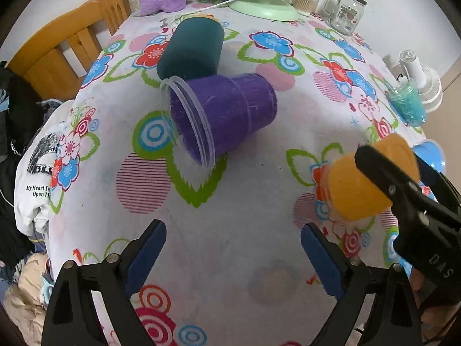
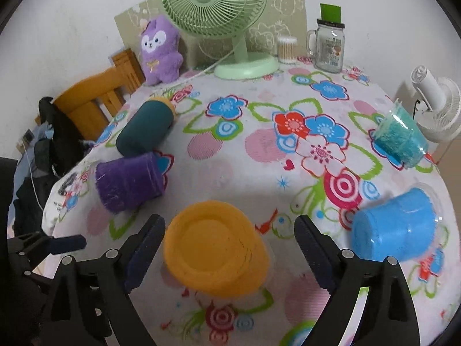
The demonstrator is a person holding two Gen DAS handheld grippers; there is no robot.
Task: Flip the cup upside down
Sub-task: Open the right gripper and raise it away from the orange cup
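Orange cup (image 2: 216, 248) sits base-up on the flowered tablecloth (image 2: 259, 150), directly between the two blue-padded fingers (image 2: 145, 248) of the right gripper (image 2: 230, 248). Its jaws stand apart, with a gap showing on each side of the cup; whether either pad touches the cup cannot be told. In the left wrist view the same cup (image 1: 366, 181) appears at the right, partly hidden behind one black arm of the right gripper (image 1: 403, 201).

The left gripper (image 1: 233, 255) hangs over bare cloth near the table's front edge, jaws wide apart and holding nothing.

A purple cup (image 1: 224, 115) lies on its side ahead of the left gripper, its clear rim toward the camera. A dark teal cup (image 1: 191, 49) lies tipped over just behind it, the two touching. To the right, a light blue cup (image 2: 394, 227) lies on its side, and a turquoise cup (image 2: 399, 138) rests tilted farther back near a small white fan (image 2: 435, 106).

Along the far edge stand a purple plush toy (image 2: 161, 52), a green desk fan (image 2: 219, 5), a tub of cotton swabs (image 2: 286, 49) and a glass mug jar (image 2: 328, 47) with a green lid. A wooden chair (image 2: 95, 101) stands at the table's left side.
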